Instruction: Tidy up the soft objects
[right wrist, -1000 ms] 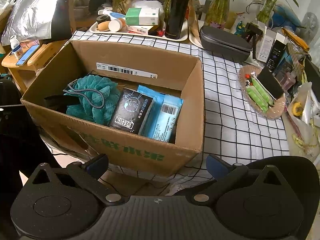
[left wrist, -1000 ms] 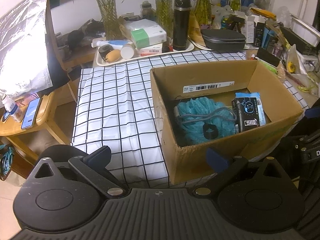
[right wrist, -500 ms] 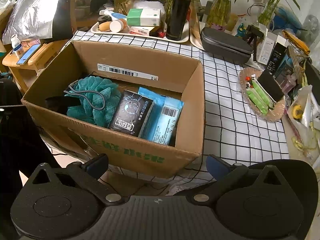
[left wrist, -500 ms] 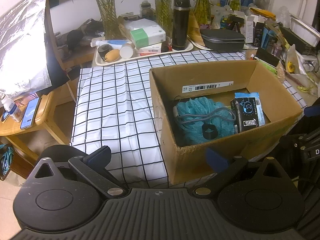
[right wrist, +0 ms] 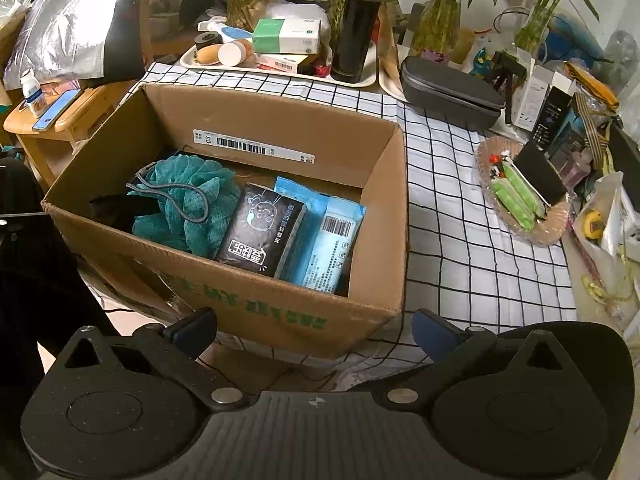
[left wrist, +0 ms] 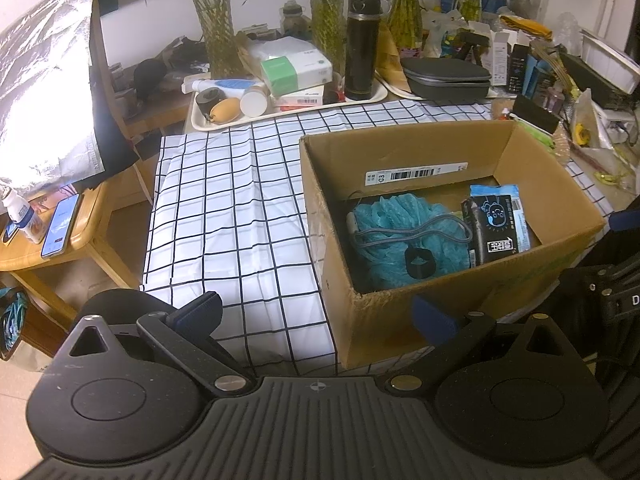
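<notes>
An open cardboard box point(left wrist: 400, 160) point(right wrist: 256, 304) stands on the checked tablecloth. Inside lie a teal bath pouf point(left wrist: 400, 224) point(right wrist: 188, 200) with a grey cord, a black tissue pack point(left wrist: 494, 226) point(right wrist: 262, 232) and a light blue wipes pack point(left wrist: 516, 212) point(right wrist: 332, 240). A small black ring point(left wrist: 419, 262) rests on the pouf. My left gripper point(left wrist: 316, 312) is open and empty, held back in front of the box's left corner. My right gripper point(right wrist: 314, 328) is open and empty, in front of the box's near wall.
A white tray point(left wrist: 200, 120) point(right wrist: 280, 70) at the back carries a black flask point(left wrist: 362, 46) point(right wrist: 356, 24), a tissue box and small bottles. A grey case point(right wrist: 452, 94), a dish of green packets point(right wrist: 520, 196) and clutter lie to the right. A wooden stool with a phone point(left wrist: 60, 226) stands left.
Both grippers have drawn slightly back from the box; the view shifts a little. The box contents have not moved and both grippers stay open.
</notes>
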`<state>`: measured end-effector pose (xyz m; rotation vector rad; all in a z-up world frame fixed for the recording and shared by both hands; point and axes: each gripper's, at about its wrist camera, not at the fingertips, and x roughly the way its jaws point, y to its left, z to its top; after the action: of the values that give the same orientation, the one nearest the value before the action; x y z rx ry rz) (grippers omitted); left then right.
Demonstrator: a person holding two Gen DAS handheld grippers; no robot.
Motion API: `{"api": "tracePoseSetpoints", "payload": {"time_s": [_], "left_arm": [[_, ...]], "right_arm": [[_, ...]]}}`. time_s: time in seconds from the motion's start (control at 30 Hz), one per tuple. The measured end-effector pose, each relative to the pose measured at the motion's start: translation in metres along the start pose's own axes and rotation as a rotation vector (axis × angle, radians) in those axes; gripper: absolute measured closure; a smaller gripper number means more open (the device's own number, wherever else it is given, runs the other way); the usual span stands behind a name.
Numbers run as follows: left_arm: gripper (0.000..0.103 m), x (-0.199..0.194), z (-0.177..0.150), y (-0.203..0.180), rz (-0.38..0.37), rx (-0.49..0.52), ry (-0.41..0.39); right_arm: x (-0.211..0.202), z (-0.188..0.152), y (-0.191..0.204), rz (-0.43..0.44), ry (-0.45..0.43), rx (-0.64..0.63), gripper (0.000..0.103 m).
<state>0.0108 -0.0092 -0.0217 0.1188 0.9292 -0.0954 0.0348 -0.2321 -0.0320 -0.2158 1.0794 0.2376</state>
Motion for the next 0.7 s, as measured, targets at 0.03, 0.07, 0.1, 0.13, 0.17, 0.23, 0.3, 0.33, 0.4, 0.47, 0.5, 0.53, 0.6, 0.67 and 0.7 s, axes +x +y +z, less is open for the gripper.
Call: {"api": "tracePoseSetpoints", "payload": {"time_s": [0.03, 0.07, 0.1, 0.13, 0.17, 0.23, 0.3, 0.33, 0.4, 0.47, 0.5, 0.53, 0.6, 0.67, 0.7], "left_arm": [[0.000, 0.0000, 0.0000, -0.0001, 0.000, 0.000, 0.000], [0.000, -0.0002, 0.0000, -0.0001, -0.001, 0.000, 0.000], [0.000, 0.0000, 0.0002, 0.0001, -0.002, 0.000, 0.000], [0.000, -0.0001, -0.0001, 0.0000, -0.001, 0.000, -0.001], [0.000, -0.0001, -0.0001, 0.0000, -0.001, 0.000, -0.001], [0.000, -0.0001, -0.0002, -0.0002, -0.001, 0.000, -0.001], [0.000, 0.0000, -0.0003, -0.0004, 0.000, -0.001, 0.001], [0.000, -0.0001, -0.0001, -0.0002, -0.001, 0.000, 0.001], [0.000, -0.0003, 0.0000, -0.0002, -0.001, 0.000, 0.001], [0.000, -0.0001, 0.0001, -0.0001, -0.002, 0.000, 0.001], [0.000, 0.0000, 0.0002, 0.0000, 0.000, 0.000, 0.001], [0.000, -0.0002, 0.0002, -0.0001, 0.000, 0.000, 0.001], [0.000, -0.0004, 0.0002, -0.0001, -0.002, 0.000, 0.000], [0.000, -0.0003, 0.0004, -0.0001, -0.002, 0.000, 0.001], [0.000, -0.0004, 0.0004, -0.0001, -0.002, 0.000, 0.001]], "right_arm": [[-0.0001, 0.0000, -0.0001, 0.001, 0.000, 0.000, 0.000], [-0.0001, 0.0002, -0.0001, 0.001, -0.001, 0.000, 0.000], [-0.0003, 0.0001, 0.0000, 0.000, -0.001, -0.001, 0.000], [-0.0003, 0.0003, -0.0002, -0.001, -0.001, -0.002, 0.000], [-0.0003, 0.0002, -0.0001, -0.001, -0.001, -0.001, 0.000], [-0.0004, 0.0003, -0.0001, 0.000, -0.001, -0.002, 0.000], [-0.0006, 0.0004, -0.0004, -0.001, -0.006, 0.003, 0.000], [-0.0008, 0.0007, -0.0015, 0.001, -0.007, 0.005, 0.000], [-0.0009, 0.0010, -0.0023, 0.003, -0.006, 0.006, 0.000], [-0.0011, 0.0009, -0.0024, 0.001, -0.008, 0.003, 0.000], [-0.0010, 0.0012, -0.0027, 0.001, -0.008, 0.002, 0.000], [-0.0010, 0.0010, -0.0020, 0.000, -0.007, 0.003, 0.000], [-0.0011, 0.0008, -0.0018, 0.001, -0.008, 0.005, 0.000], [-0.0011, 0.0008, -0.0019, 0.003, -0.009, 0.004, 0.000], [-0.0014, 0.0007, -0.0020, 0.003, -0.011, 0.005, 0.000]]}}
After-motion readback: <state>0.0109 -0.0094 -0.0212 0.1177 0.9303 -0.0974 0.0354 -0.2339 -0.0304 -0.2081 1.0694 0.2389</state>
